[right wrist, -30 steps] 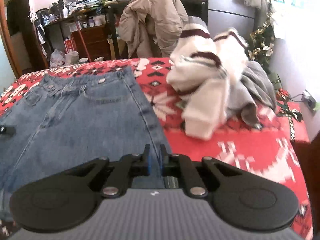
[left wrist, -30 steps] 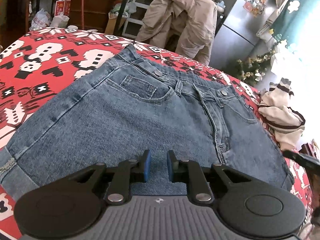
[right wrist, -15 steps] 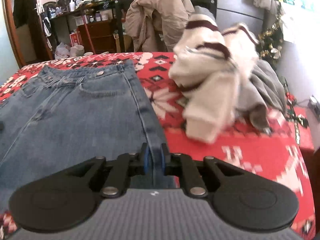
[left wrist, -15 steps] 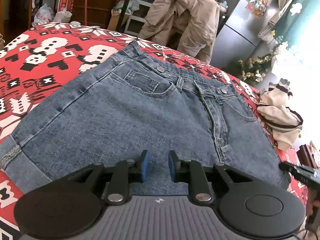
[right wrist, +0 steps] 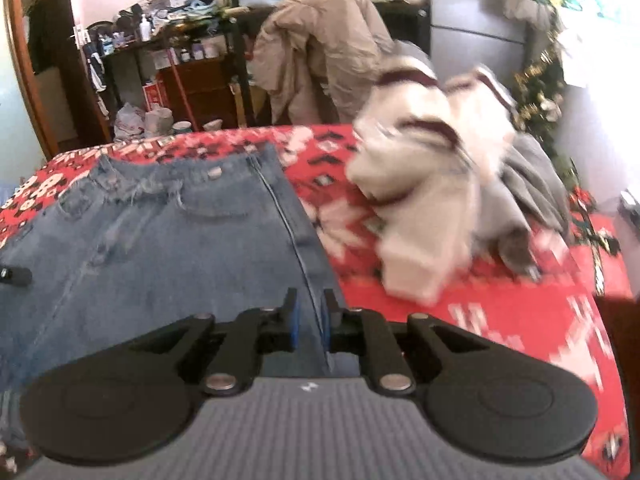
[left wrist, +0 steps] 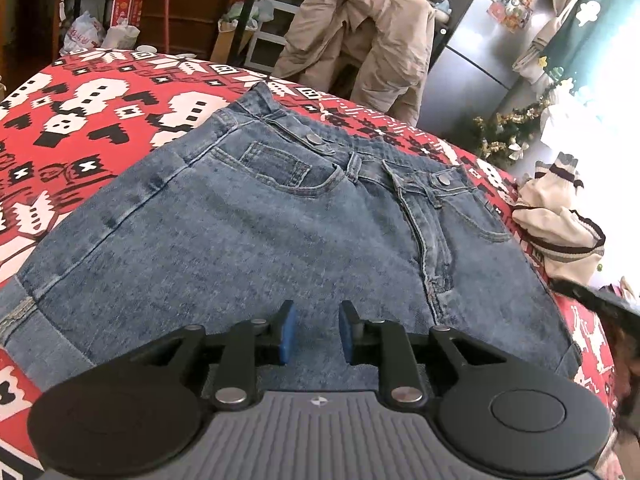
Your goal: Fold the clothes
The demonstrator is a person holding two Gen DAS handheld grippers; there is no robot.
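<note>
The blue denim shorts [left wrist: 256, 240] are lying flat on the red patterned desk [left wrist: 80, 128] for folding, while the left tool [left wrist: 314, 334] and the right tool [right wrist: 310, 320] are hovering slightly open at the near hem, gripping nothing.

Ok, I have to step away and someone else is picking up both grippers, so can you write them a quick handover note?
Left gripper: jaws apart over the near hem of the denim shorts, nothing visibly pinched.
Right gripper: jaws narrow, straddling the shorts' side seam edge; whether the pads press the denim cannot be told, as that view is blurred.
Shorts lie flat, front up, waistband far, on the red patterned cover.
Cream striped sweater and a grey garment sit heaped to the right, unfolded.
Done: shorts spread out.
Left: fold the shorts, then the heap.
</note>
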